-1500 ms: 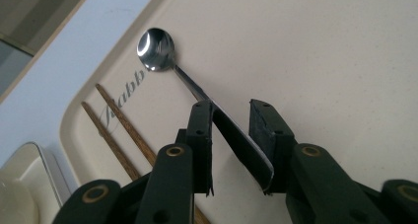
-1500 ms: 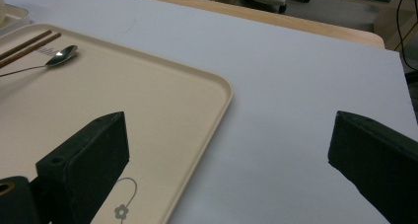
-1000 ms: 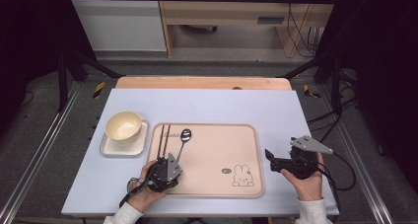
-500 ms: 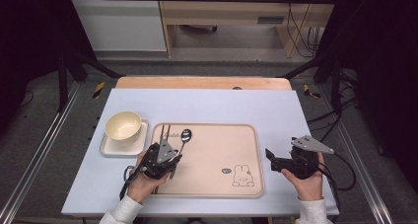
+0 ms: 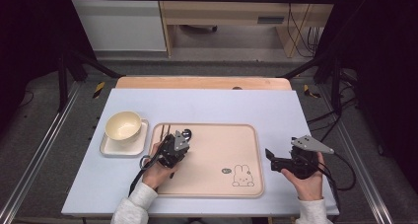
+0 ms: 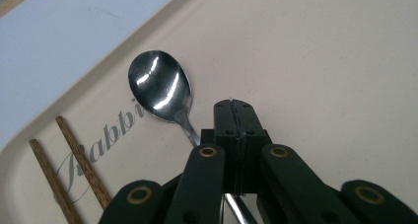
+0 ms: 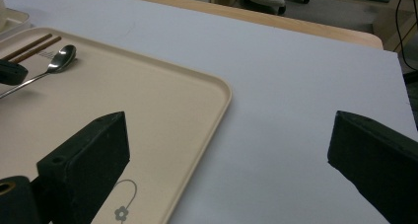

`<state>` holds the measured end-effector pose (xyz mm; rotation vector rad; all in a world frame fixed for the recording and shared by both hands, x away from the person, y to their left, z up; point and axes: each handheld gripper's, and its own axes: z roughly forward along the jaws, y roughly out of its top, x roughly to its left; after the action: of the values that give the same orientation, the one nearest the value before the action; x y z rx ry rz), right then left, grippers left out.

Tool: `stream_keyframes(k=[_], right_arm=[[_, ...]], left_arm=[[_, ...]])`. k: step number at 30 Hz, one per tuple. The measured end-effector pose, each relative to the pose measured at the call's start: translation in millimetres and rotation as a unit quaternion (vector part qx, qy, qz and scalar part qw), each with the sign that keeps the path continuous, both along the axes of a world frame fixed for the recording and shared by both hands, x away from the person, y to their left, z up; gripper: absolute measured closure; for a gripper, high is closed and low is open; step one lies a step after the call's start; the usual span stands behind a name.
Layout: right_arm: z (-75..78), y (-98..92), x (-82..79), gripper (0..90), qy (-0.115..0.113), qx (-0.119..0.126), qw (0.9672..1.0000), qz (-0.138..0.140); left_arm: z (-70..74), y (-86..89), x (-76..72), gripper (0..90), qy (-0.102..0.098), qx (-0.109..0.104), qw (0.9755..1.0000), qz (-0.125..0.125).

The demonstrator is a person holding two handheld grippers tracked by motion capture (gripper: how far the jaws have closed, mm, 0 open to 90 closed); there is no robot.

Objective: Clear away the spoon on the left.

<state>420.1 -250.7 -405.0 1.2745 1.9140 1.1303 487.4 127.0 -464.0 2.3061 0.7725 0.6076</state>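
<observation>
A metal spoon lies at the top left of a beige tray printed with a rabbit, next to a pair of brown chopsticks. My left gripper hovers over the spoon's handle, which runs beneath it. Its jaws have just been closing and now meet flush with nothing visible between them. My right gripper rests in a hand right of the tray, jaws wide open and empty. In the right gripper view the spoon lies flat on the tray.
A cream bowl sits on a small square plate left of the tray. The pale blue table top stretches beyond the tray to a wooden back edge. Black frame posts stand at both sides.
My left gripper has moved forward along the tray toward the spoon's bowl and its jaws have closed. The spoon, the chopsticks and the right gripper have stayed put.
</observation>
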Motion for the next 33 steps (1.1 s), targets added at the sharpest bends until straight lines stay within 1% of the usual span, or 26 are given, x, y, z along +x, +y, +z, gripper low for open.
stream_keyframes(k=[2,3,4,5,6,7,8,9,14,16,19,21,22,25,28,33], right_arm=[[0.2,-0.2,-0.2,2.6,-0.001,0.000,1.0000,0.000],[0.3,-0.3,-0.2,2.6,-0.001,0.000,1.0000,0.000],[0.4,-0.3,-0.3,2.6,-0.001,0.002,1.0000,0.000],[0.5,-0.4,-0.5,2.6,-0.002,0.002,1.0000,0.000],[0.6,-0.5,-0.5,2.6,-0.002,0.003,1.0000,0.000],[0.6,-0.5,-0.5,2.6,-0.002,0.003,1.0000,-0.001],[0.6,-0.5,-0.5,2.6,-0.002,0.002,1.0000,0.000],[0.5,-0.5,-0.5,2.6,-0.002,0.002,1.0000,0.000],[0.2,-0.2,-0.3,2.6,-0.001,0.000,1.0000,0.001],[0.2,-0.2,-0.3,2.6,-0.001,0.001,1.0000,0.001],[0.1,-0.1,-0.3,2.6,0.000,0.001,1.0000,0.001],[-0.1,0.1,-0.1,2.6,-0.001,0.000,1.0000,0.001],[0.0,0.3,-0.2,2.6,0.000,0.001,1.0000,0.002],[0.2,0.1,-0.5,2.6,0.001,0.002,1.0000,0.002],[0.0,0.2,-0.2,2.6,0.000,0.001,1.0000,0.001],[0.0,0.5,-0.3,2.6,0.001,0.002,1.0000,0.001]], left_arm=[[-3.2,-0.1,3.3,90.0,0.004,0.001,1.0000,0.004],[-4.3,-0.1,4.6,90.0,0.001,0.007,0.9999,0.008],[-4.8,0.6,5.7,90.0,0.004,0.011,0.9999,0.010],[-5.8,0.9,6.8,90.0,0.002,0.006,0.9999,0.015],[-6.1,1.9,8.0,90.0,0.002,0.009,0.9998,0.016],[-7.0,2.0,8.7,90.0,0.003,0.005,0.9998,0.021],[-7.0,3.3,9.8,90.0,0.005,0.008,0.9997,0.021],[-7.2,4.0,10.7,90.0,0.004,0.003,0.9997,0.024],[-7.5,7.0,12.9,90.0,0.000,0.007,0.9992,0.038],[-7.6,8.5,13.7,90.0,0.001,0.005,0.9989,0.046],[-7.3,10.7,15.0,90.0,0.002,0.007,0.9982,0.060],[-7.4,12.5,15.9,90.0,-0.001,0.008,0.9974,0.072],[-7.7,13.4,16.0,90.0,0.000,0.005,0.9971,0.076],[-7.6,16.9,16.8,90.0,-0.001,0.006,0.9962,0.087],[-7.6,19.1,17.2,90.0,0.002,0.003,0.9950,0.099],[-7.4,21.6,16.3,90.0,0.003,0.001,0.9951,0.099]])
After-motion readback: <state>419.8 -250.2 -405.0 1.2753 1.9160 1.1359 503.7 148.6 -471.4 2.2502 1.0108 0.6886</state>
